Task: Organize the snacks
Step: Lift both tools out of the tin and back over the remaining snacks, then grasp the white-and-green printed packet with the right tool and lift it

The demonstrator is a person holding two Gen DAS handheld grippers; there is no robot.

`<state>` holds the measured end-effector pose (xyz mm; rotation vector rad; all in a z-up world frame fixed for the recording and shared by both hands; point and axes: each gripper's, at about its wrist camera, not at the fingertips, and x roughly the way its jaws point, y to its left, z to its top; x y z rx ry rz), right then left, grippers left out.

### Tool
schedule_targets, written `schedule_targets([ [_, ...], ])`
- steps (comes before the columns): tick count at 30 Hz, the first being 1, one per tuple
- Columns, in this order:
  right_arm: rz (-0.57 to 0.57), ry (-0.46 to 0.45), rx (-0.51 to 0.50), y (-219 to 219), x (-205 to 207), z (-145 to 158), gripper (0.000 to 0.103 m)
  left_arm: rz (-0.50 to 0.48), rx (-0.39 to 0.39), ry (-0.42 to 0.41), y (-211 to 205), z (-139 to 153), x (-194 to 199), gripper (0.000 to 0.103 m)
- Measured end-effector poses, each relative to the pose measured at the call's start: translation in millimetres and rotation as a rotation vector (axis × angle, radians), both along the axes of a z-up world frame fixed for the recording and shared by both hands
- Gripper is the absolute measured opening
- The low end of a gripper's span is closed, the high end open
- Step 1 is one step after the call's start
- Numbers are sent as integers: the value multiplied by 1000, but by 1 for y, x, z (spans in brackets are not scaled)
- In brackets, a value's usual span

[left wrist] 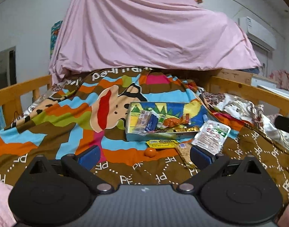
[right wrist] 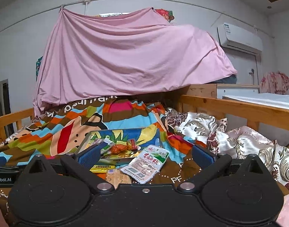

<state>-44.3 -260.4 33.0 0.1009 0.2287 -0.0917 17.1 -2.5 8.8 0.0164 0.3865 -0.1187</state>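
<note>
A shallow metal tin (left wrist: 155,136) with a colourful picture inside lies on the bed and holds several wrapped snacks. The tin (right wrist: 84,141) also shows in the right wrist view. In front of it lie a yellow bar (left wrist: 161,143), a small orange ball-like thing (left wrist: 150,152), a brown cracker pack (left wrist: 185,152) and a white pouch (left wrist: 211,136). In the right wrist view the white pouch (right wrist: 146,165), yellow bar (right wrist: 101,168) and cracker pack (right wrist: 117,177) lie just ahead. My left gripper (left wrist: 144,156) is open and empty. My right gripper (right wrist: 144,156) is open and empty.
A colourful cartoon blanket (left wrist: 68,117) covers the bed. Wooden rails (left wrist: 254,90) run along both sides. A pink sheet (left wrist: 144,34) hangs at the far end. Satin floral bedding (right wrist: 239,141) is piled on the right. An air conditioner (right wrist: 239,37) hangs on the wall.
</note>
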Motion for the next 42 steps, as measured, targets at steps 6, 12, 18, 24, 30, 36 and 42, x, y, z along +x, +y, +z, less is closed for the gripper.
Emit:
schedule_targets([
  [6, 20, -11, 23, 4, -4, 4, 103, 5, 26, -30, -13, 16, -12, 103],
  [12, 22, -94, 56, 5, -17, 16, 103, 23, 66, -13, -23, 27, -11, 103],
  [18, 16, -107, 59, 0, -12, 16, 103, 77, 30, -15, -16, 38, -4, 103],
  [24, 40, -82, 72, -7, 8, 14, 103, 12, 184, -24, -34, 29, 12, 103],
  [30, 70, -57, -20, -13, 46, 18, 103, -43, 266, -17, -50, 14, 37, 103],
  [36, 112, 21, -59, -32, 98, 19, 103, -106, 297, 18, -60, -4, 73, 103],
  [42, 108, 117, -90, -51, 154, 2, 103, -149, 251, 89, -68, -27, 112, 103],
])
